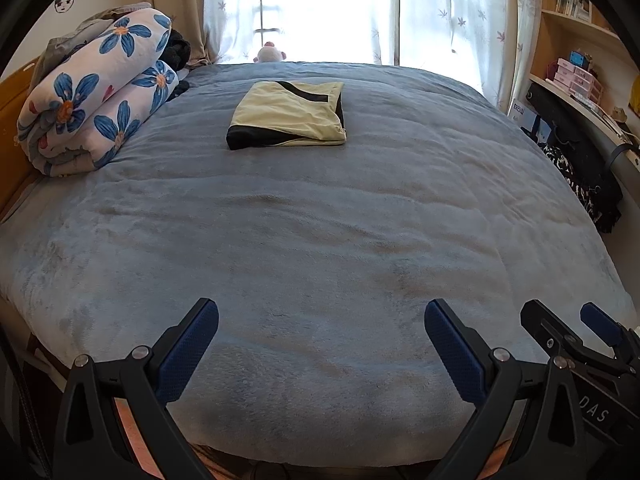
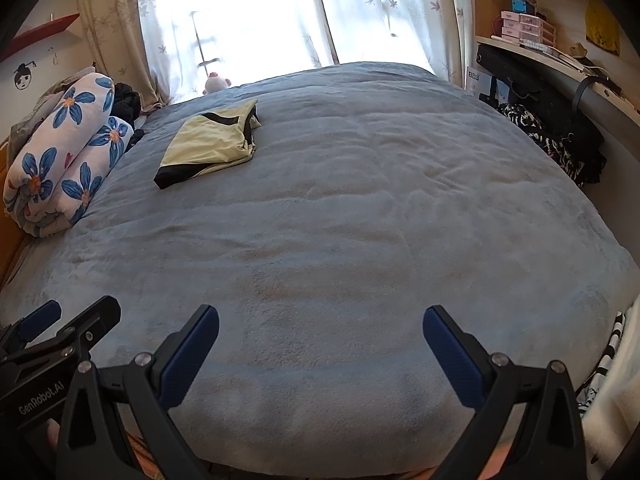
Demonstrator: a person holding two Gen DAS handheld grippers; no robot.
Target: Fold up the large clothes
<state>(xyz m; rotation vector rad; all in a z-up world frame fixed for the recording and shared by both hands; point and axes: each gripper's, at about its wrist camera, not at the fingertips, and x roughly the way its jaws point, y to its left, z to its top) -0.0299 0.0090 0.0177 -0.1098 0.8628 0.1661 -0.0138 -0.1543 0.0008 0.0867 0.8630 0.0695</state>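
A pale yellow garment with black trim (image 1: 288, 116) lies folded into a flat rectangle on the far middle of the blue-grey bed cover (image 1: 320, 240). In the right wrist view the same folded garment (image 2: 208, 144) sits far left on the bed cover (image 2: 340, 220). My left gripper (image 1: 322, 316) hovers open over the bed's near edge, nothing between its blue pads. My right gripper (image 2: 320, 322) is likewise open and empty at the near edge, far from the garment. Each gripper shows at the edge of the other's view: the right gripper (image 1: 568, 320), the left gripper (image 2: 72, 316).
A rolled floral quilt (image 1: 92, 96) and dark clothes lie along the bed's left side by a wooden headboard. A plush toy (image 1: 270, 53) sits at the far edge under the curtained window. Shelves, boxes and a dark patterned cloth (image 2: 552, 140) crowd the right side.
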